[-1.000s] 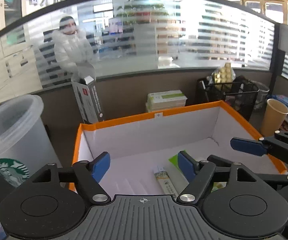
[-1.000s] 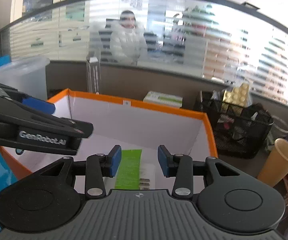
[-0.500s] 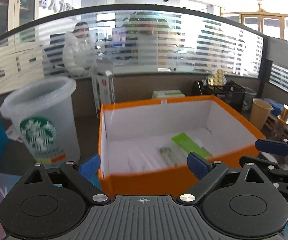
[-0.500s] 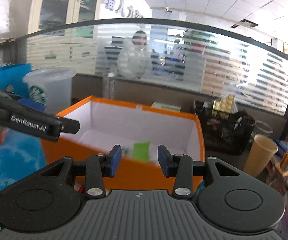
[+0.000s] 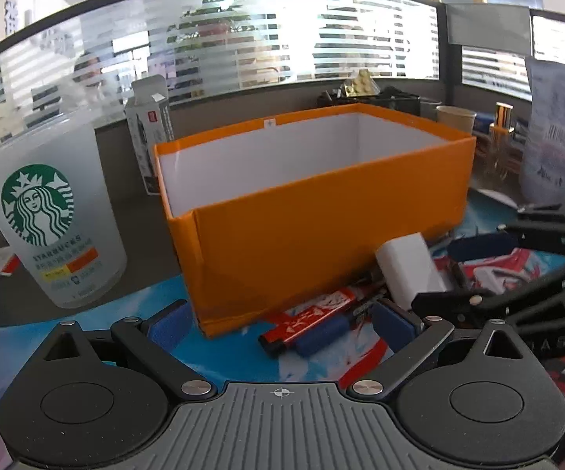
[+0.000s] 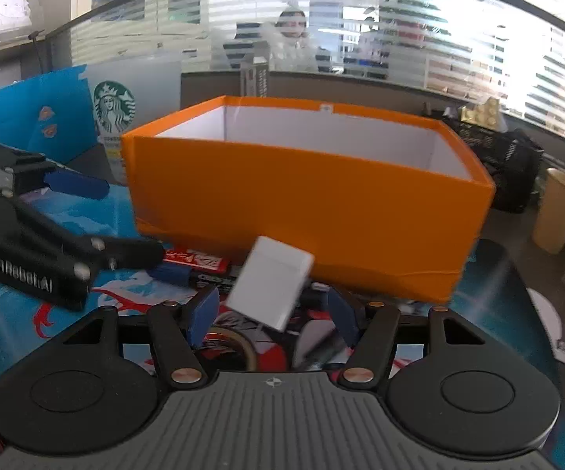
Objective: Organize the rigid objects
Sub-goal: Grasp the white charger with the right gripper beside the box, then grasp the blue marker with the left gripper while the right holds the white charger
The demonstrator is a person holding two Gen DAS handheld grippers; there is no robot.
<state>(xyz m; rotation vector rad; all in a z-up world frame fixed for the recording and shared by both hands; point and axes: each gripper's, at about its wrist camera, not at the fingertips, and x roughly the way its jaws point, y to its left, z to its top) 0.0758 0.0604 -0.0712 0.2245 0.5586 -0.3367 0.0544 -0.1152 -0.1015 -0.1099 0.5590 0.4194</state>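
Observation:
An orange box [image 5: 321,211] with a white inside stands on the patterned mat. A white block [image 6: 270,282] leans tilted at its near wall. My right gripper [image 6: 272,313] has its jaws opening on either side of the block, and the pads do not press it. A red pen with a blue cap [image 5: 305,325] lies flat by the box's near corner, beside a black marker [image 6: 212,278]. My left gripper [image 5: 280,321] hangs low over the mat with its jaws opening wide. The box corner and the pen lie ahead of it, and it grips nothing.
A frosted Starbucks cup [image 5: 47,211] stands left of the box, with a tall grey carton [image 5: 149,137] behind it. A paper cup [image 6: 560,211] and a black mesh basket [image 6: 509,164] sit to the right. A blue board [image 6: 35,125] stands far left. A person sits behind the glass.
Both grippers have pulled back from over the box's inside and sunk to the mat in front of it. Both jaws stand wider. The white block has come between the right jaws.

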